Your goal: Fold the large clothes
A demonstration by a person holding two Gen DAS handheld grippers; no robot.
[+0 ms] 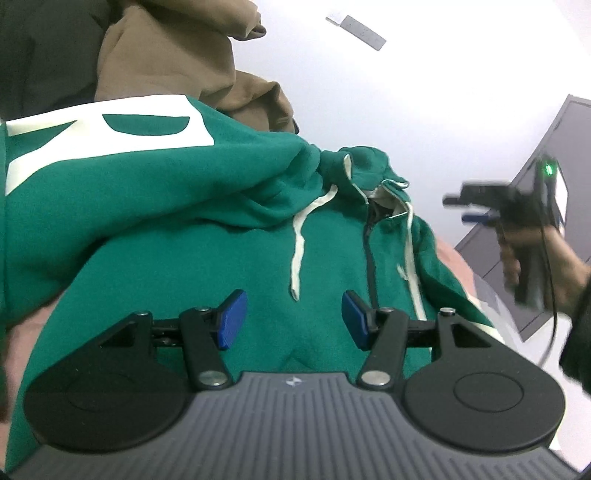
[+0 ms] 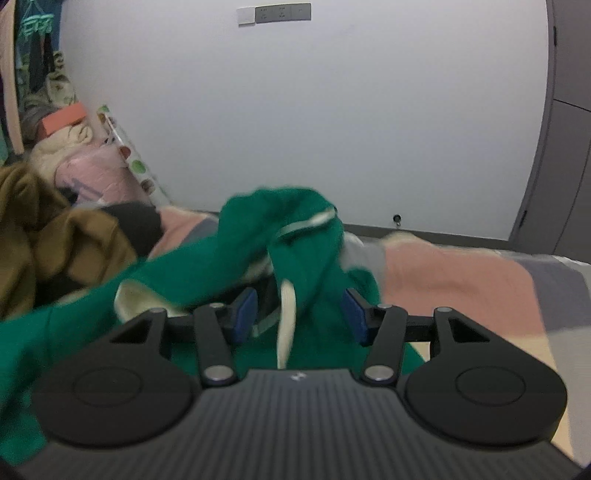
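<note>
Both tools stand with their blue pads apart, and I see nothing clamped in either. From my left tool (image 1: 294,319) I look down on the green hoodie (image 1: 177,229), spread over the bed (image 2: 461,280) with its zip, hood and pale drawstrings (image 1: 299,243) toward the far edge; the pads sit apart above the cloth. My right tool (image 2: 298,314) has a blurred bunch of green fabric and a pale cord lying between its pads, but I cannot see either pad pressing on it. In the left view that tool shows off the bed's right edge, gripped by a hand (image 1: 546,254) in a dark sleeve.

On the bed is a cover in pink, grey and cream blocks. A brown garment (image 2: 48,236) is heaped toward the far left corner, with a pink bundle (image 2: 99,173) and more clothes behind it. Beyond the far edge rises a plain white wall (image 2: 332,110) with a grey switch plate (image 2: 275,14) high up. Grey cabinet doors (image 2: 565,147) stand at the right.
</note>
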